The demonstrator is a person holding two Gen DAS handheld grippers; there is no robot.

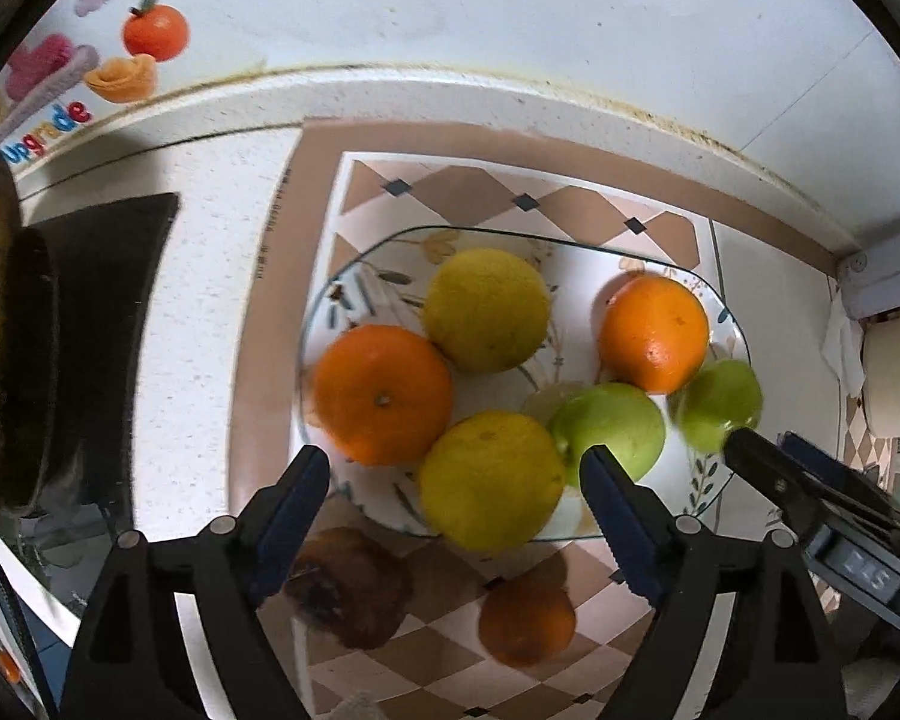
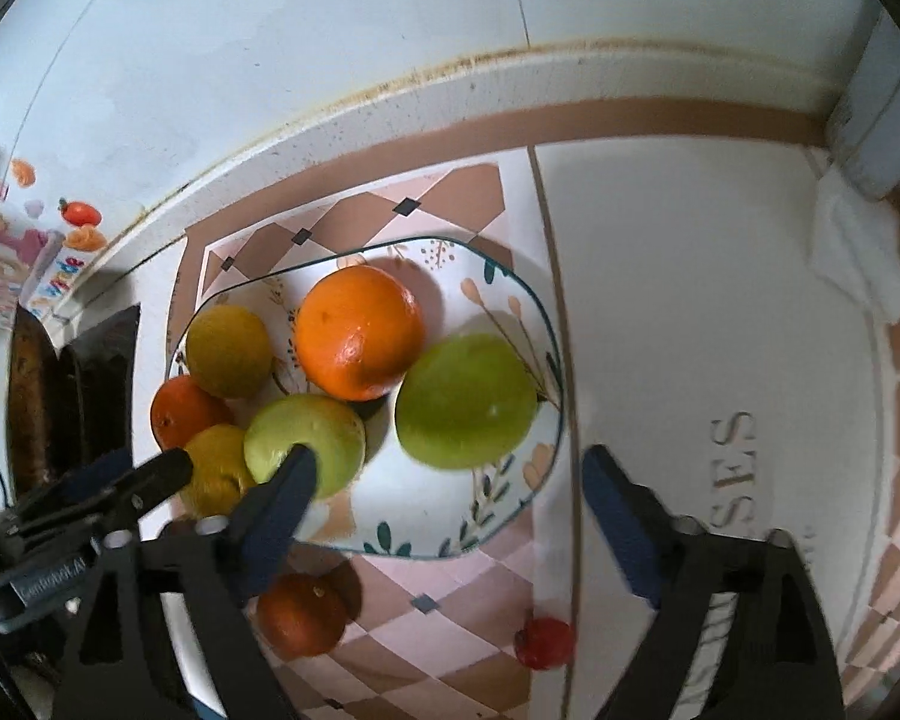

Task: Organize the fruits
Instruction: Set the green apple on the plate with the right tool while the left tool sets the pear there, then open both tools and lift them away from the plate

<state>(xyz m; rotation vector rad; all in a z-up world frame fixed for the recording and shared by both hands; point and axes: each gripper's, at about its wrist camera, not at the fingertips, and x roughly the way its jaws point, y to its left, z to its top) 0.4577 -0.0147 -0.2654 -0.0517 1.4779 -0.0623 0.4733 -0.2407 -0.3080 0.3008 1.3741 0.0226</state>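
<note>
Six fruits fill the floral plate (image 1: 354, 276) that we see at the centre of both wrist views: two oranges, two yellow lemons and two green apples. In the left wrist view, one orange (image 1: 384, 393) lies at the plate's left with a lemon (image 1: 486, 309) touching it above and the other lemon (image 1: 491, 480) touching it below; the second orange (image 1: 654, 333) sits at the right, with an apple (image 1: 612, 429) below it and the other apple (image 1: 720, 402) at the plate's right rim. Our left gripper (image 1: 456, 486) hangs over the lower lemon with its jaws spread wide, pinching nothing. In the right wrist view, our right gripper (image 2: 450, 486) is likewise spread apart and holds nothing, its left finger (image 2: 282, 504) in front of the smaller apple (image 2: 306, 441), the larger apple (image 2: 465, 399) just above the gap.

Off the plate, on the checked mat (image 2: 390, 630) at the bottom of the frame, we see a darker orange (image 2: 303, 615) and a small red fruit (image 2: 543, 642). The left view also shows a brown, wrinkled fruit (image 1: 351, 585) on the mat, lower left of the plate.
</note>
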